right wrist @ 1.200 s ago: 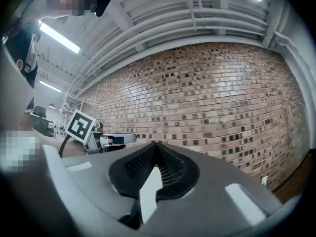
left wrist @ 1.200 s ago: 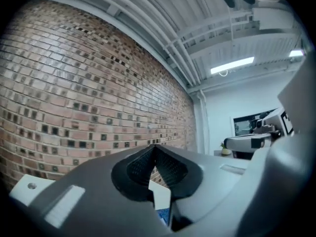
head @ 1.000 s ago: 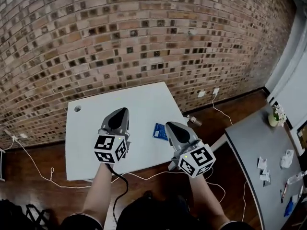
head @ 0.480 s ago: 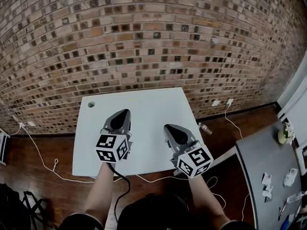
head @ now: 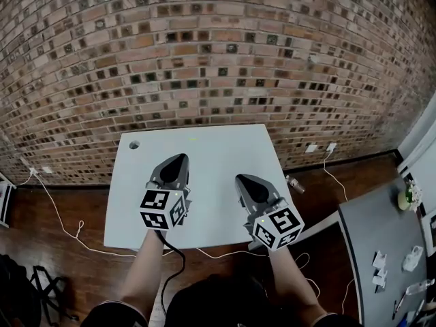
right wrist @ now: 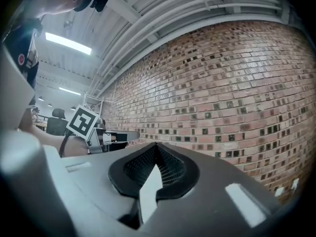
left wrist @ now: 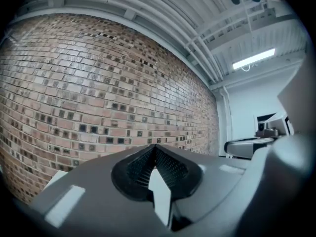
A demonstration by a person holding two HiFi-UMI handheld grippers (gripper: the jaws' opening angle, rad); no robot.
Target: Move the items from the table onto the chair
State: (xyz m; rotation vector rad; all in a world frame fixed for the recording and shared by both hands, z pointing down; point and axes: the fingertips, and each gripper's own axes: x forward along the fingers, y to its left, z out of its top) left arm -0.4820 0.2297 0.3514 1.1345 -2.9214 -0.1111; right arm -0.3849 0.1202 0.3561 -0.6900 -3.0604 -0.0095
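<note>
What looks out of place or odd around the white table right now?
A small pale object lies on the brown wooden floor by the white rectangular table's right edge, and a white cable trails loose across that floor. Nothing looks spilled or damaged.

The table (head: 204,148) stands before the brick wall (head: 204,46), with a second table (head: 371,230) off its right. The left gripper (head: 176,162) hangs beside the right gripper (head: 242,181) over its near edge.

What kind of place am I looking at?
Probably an office or workshop-style room: a brick wall, a white table on a wood floor, and a grey desk holding small items.
</note>
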